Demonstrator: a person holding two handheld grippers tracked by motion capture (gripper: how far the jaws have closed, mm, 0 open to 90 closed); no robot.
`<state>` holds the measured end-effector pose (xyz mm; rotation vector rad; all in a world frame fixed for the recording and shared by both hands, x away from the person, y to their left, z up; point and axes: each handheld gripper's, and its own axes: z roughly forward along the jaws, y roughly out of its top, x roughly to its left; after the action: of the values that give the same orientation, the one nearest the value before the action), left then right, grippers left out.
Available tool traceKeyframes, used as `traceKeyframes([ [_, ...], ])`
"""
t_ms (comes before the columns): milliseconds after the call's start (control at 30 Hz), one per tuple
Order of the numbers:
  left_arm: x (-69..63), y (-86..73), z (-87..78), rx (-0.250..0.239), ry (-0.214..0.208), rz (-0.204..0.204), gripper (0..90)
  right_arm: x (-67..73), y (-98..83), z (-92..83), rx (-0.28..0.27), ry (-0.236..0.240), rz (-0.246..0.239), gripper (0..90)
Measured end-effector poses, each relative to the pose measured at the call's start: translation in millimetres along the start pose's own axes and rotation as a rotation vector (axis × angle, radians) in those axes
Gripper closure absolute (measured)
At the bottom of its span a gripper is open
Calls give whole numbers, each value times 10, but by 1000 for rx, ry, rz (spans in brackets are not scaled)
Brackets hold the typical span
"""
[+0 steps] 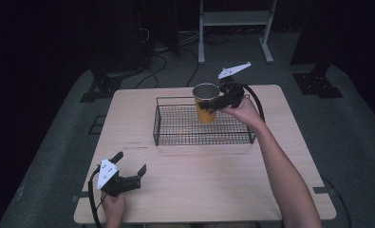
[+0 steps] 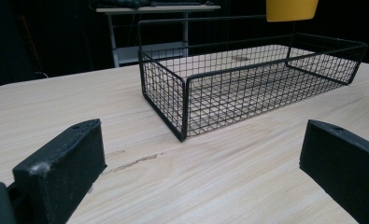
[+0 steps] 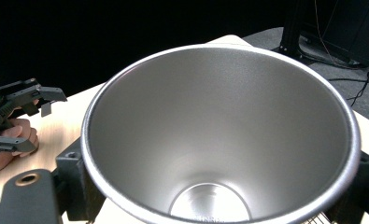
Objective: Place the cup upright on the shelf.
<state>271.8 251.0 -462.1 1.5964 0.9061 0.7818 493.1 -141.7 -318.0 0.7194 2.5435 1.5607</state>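
wooden table (image 1: 199, 190): pale, light grain, set on a grey floor; surroundings beyond it are dark and hard to make out.

wire basket (image 1: 175, 128): black mesh, shallow, rectangular, standing on the far half of the table; its base shows bare table through the mesh. in the left gripper view the basket (image 2: 247, 88) sits ahead, its near corner facing the camera.

cup (image 1: 206, 103): yellow outside, metal-lined, upright, held above the basket near its far right part; whether its base touches the mesh cannot be told from the high view. in the left gripper view the cup (image 2: 292, 9) is cut off by the top edge, its bottom clear of the basket rim. in the right gripper view the cup (image 3: 219, 140) shows its steel interior; the lower rim is cut off.

right gripper (image 1: 219, 102): jaws closed against the cup's sides, one either side just below the rim; fingertips largely hidden behind the cup.

left gripper (image 1: 130, 164): resting low at the near left of the table, jaws spread wide, nothing between them; well apart from the basket.
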Motion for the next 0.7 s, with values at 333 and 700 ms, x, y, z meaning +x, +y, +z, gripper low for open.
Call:
traceKeyframes([
  [333, 5, 0, -3, -3, -1, -5, 0, -122, -83, 157, 22, 5, 22, 128],
  [700, 7, -1, -6, -4, -1, -7, 0, -219, -163, 265, 41, 4, 35, 127],
])
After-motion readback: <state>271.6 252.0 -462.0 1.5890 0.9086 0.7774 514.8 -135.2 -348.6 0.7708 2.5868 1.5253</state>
